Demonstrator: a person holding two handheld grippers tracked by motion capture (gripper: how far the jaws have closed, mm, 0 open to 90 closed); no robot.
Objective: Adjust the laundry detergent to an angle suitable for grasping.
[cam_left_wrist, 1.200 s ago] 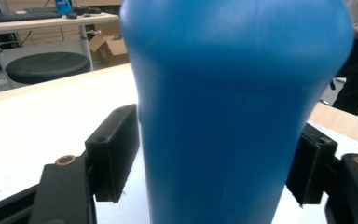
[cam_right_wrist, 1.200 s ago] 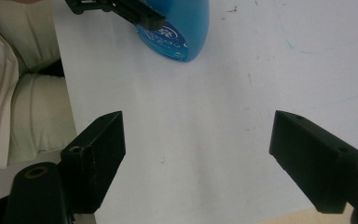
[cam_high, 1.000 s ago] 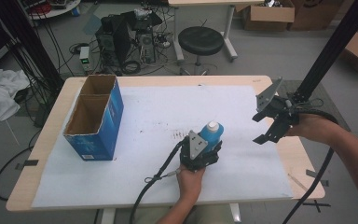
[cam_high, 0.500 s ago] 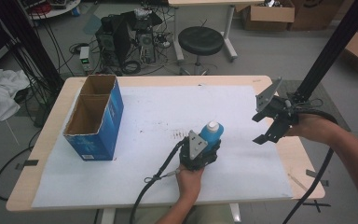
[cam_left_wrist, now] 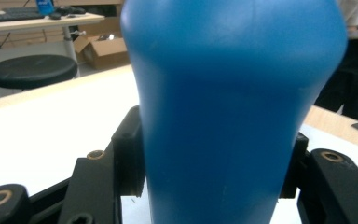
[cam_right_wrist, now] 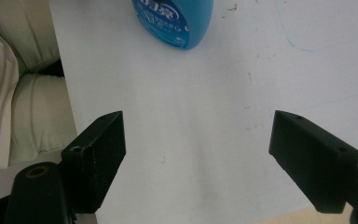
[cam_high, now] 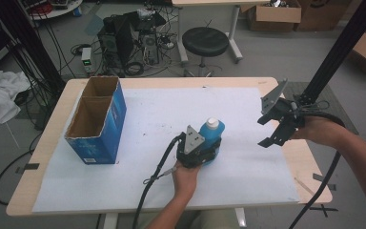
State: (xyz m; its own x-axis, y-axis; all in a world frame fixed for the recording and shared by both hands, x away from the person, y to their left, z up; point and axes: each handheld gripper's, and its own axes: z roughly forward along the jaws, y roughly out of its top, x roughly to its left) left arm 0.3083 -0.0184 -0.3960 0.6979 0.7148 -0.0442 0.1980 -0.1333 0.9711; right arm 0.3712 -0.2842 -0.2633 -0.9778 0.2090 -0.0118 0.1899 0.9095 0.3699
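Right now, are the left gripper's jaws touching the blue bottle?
Touching. In the left gripper view, the left gripper has both black jaws pressed against the blue bottle sides.

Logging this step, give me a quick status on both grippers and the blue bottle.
Left gripper just closed on blue bottle, upright on table. Right gripper open, empty, off to the side. Nothing in the way.

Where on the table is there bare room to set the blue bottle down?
Bare white sheet lies between the cardboard box and the blue bottle, along the far edge, and beneath the right gripper. It is crowded only where the left gripper clamps the bottle.
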